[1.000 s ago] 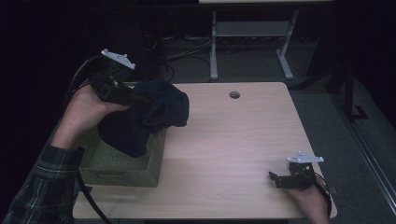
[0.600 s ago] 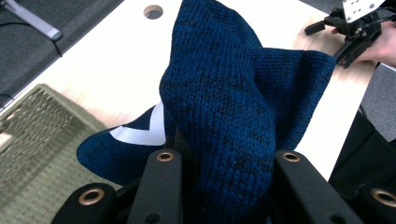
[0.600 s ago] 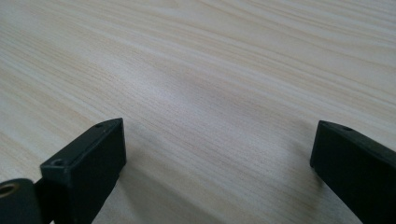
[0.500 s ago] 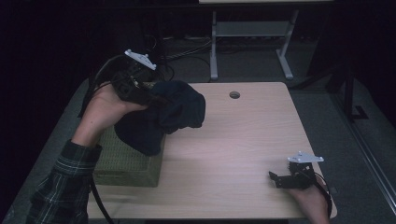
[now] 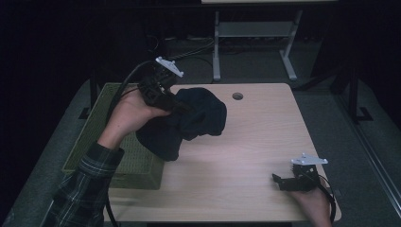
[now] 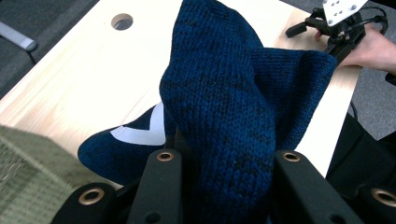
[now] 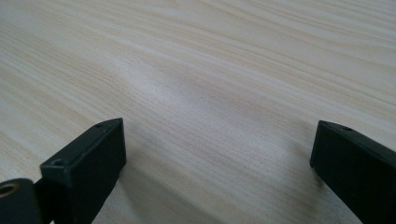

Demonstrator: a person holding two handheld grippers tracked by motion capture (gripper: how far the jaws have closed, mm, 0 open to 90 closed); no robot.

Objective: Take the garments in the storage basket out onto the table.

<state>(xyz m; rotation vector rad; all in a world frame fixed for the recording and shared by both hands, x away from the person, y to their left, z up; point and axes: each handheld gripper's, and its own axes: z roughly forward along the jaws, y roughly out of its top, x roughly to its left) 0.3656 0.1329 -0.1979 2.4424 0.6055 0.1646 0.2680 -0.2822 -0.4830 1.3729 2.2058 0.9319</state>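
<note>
Left gripper (image 5: 182, 105) clamped on a dark blue knit sweater (image 5: 189, 120), lifted beside a green basket (image 5: 137, 163). Right gripper (image 5: 278, 179) spread wide, empty, low over the table (image 5: 246, 142).

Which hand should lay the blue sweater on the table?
Left. Its hand-held gripper already grips the sweater above the table; the right one rests open far away.

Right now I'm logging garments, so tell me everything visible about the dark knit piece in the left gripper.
The knit garment is dark blue, chunky-knit wool by its look, with a white chevron-like marking low on one fold. It hangs bunched and draped, pinched between the left gripper jaws, lifted over the table's left part beside the green basket.
</note>
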